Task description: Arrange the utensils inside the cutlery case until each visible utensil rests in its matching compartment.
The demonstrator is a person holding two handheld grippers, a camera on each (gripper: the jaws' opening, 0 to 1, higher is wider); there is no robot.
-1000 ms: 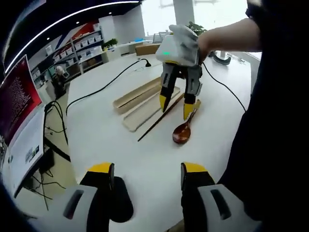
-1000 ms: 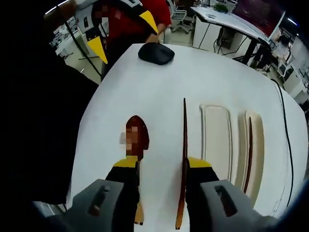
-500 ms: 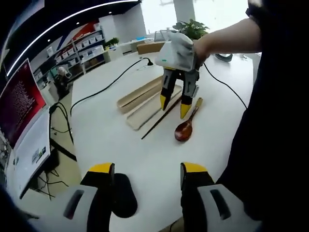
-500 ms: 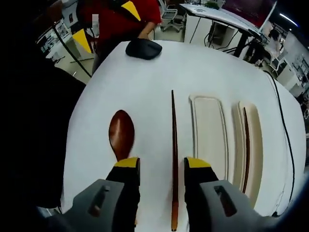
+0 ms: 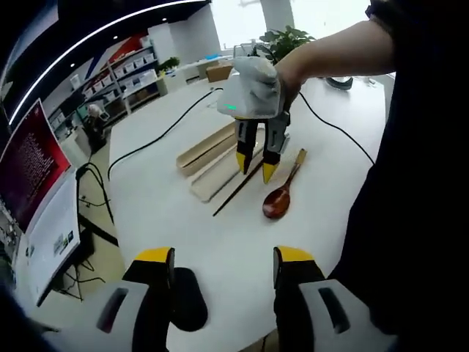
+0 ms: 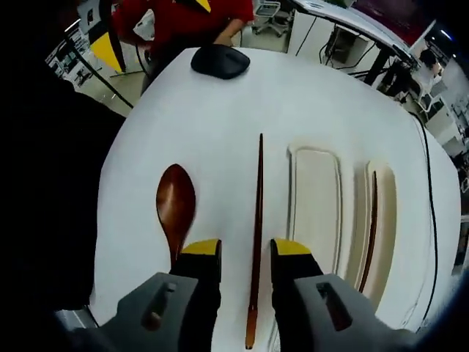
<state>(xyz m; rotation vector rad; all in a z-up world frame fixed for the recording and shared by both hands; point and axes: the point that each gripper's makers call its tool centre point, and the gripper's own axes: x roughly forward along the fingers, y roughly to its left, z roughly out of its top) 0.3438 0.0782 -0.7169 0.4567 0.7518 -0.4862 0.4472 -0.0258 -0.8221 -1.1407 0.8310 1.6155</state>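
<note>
On the white round table [image 6: 220, 125] a dark wooden chopstick [image 6: 256, 213] lies lengthwise, and its near end runs between the jaws of my right gripper [image 6: 245, 253]. The jaws stand a little apart on either side of it, open. A brown wooden spoon [image 6: 176, 205] lies just left of them. Right of the chopstick sits the beige cutlery case: one shallow tray [image 6: 315, 213] and a second tray [image 6: 385, 220] holding another chopstick [image 6: 370, 220]. In the left gripper view the right gripper [image 5: 254, 167] hangs over the chopstick [image 5: 236, 192], beside the spoon [image 5: 278, 199]. My left gripper [image 5: 223, 264] is open at the table's near edge.
A black rounded object [image 5: 183, 297] lies by my left gripper's left jaw, also seen as a black object [image 6: 220, 61] at the far table edge. A black cable [image 5: 157, 132] crosses the table beyond the case [image 5: 209, 147]. A person's arm [image 5: 330, 55] holds the right gripper. Desks and monitors surround the table.
The right gripper has shifted sideways, from astride the spoon handle and chopstick to centred on the chopstick alone. Its jaws have narrowed. The left gripper has stayed put.
</note>
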